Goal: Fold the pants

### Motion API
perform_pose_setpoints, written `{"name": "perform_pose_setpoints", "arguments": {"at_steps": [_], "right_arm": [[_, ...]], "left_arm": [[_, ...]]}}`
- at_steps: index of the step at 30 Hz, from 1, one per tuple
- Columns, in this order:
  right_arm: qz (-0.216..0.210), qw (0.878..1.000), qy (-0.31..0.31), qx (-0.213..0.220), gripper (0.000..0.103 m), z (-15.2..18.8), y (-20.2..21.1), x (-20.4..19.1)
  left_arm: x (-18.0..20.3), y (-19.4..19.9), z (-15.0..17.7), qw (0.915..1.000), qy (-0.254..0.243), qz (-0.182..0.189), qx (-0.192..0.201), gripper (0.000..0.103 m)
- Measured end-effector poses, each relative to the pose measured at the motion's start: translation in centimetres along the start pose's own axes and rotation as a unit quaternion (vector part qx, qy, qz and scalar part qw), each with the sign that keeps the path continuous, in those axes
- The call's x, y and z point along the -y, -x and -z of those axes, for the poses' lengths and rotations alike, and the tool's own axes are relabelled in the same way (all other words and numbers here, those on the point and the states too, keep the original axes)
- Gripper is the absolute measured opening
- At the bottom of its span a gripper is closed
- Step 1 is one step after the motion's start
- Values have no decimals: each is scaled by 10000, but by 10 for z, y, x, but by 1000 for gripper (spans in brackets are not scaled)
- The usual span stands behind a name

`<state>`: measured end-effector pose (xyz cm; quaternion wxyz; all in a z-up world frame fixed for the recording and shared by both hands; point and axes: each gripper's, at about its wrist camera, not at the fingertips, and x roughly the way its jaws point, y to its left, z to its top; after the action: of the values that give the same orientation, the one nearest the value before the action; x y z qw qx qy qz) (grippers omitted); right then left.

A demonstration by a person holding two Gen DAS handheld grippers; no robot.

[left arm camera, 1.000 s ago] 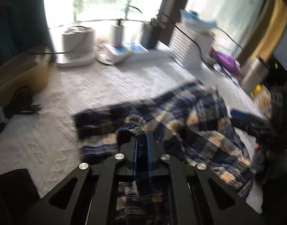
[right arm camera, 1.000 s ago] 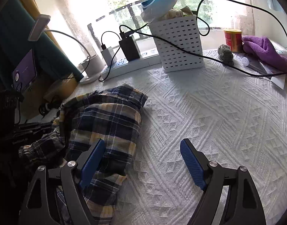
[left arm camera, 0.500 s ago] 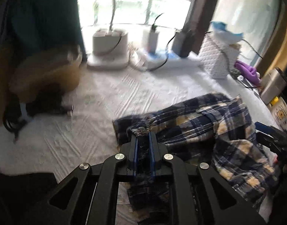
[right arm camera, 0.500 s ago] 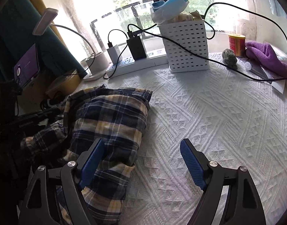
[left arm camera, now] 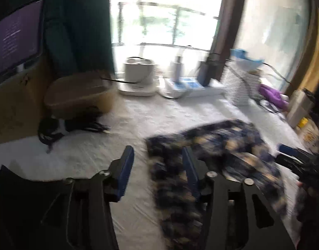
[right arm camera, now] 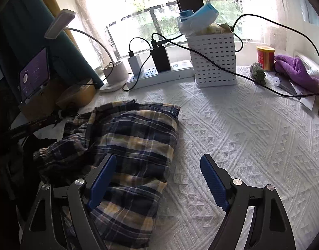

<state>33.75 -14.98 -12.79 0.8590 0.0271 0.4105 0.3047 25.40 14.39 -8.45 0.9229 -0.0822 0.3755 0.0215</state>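
Through the left wrist camera, everything I see is smeared by motion blur. My left gripper (left arm camera: 157, 166) has just been opening its jaws; they stand partly apart with nothing pinched between the blue pads. The plaid pants (left arm camera: 213, 158) lie on the white textured table (left arm camera: 92, 158), their near edge running under the right-hand pad and away toward the lower right. Behind them I make out a white basket (left arm camera: 240, 87), a power strip (left arm camera: 186, 87) and a brown lidded container (left arm camera: 80, 93) by the window.

The right wrist camera is sharp. My right gripper (right arm camera: 157, 179) has its jaws wide apart and holds nothing. The pants (right arm camera: 130, 150) sit bunched in a loose fold on the table's left part; the left pad is over the cloth, though I cannot tell if it touches, and the right pad is over bare table (right arm camera: 253, 133). Farther back stand the basket (right arm camera: 213, 60), the power strip (right arm camera: 159, 75), a desk lamp (right arm camera: 111, 70) and a purple cloth (right arm camera: 295, 70).
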Motion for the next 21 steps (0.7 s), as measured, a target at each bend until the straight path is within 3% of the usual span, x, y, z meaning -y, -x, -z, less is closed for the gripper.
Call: {"name": "perform_pose_setpoints", "arguments": {"at_steps": [5,8,13,18,20,21], "right_arm": [[-25,10000,-2,48,84,1,8,-1],[-15,9999,-43,98,84,3,15,3],[47,9997,-152,173,84,10,29,15],[141,9990,-382,172,84,20,36,36],[157,9988,-442,160,84,21,35,41],[153,9988,-444,165,84,21,35,43]], "left_arm": [[46,16,16,9953,-138,923,-258,53],[72,22,19,9922,-490,1135,-158,67],[92,18,20,9914,-857,961,-251,70],[95,-1,27,9873,-1530,314,-298,68],[88,-8,26,9879,-1483,327,-297,45],[84,-10,25,9886,-1436,310,-328,22]]}}
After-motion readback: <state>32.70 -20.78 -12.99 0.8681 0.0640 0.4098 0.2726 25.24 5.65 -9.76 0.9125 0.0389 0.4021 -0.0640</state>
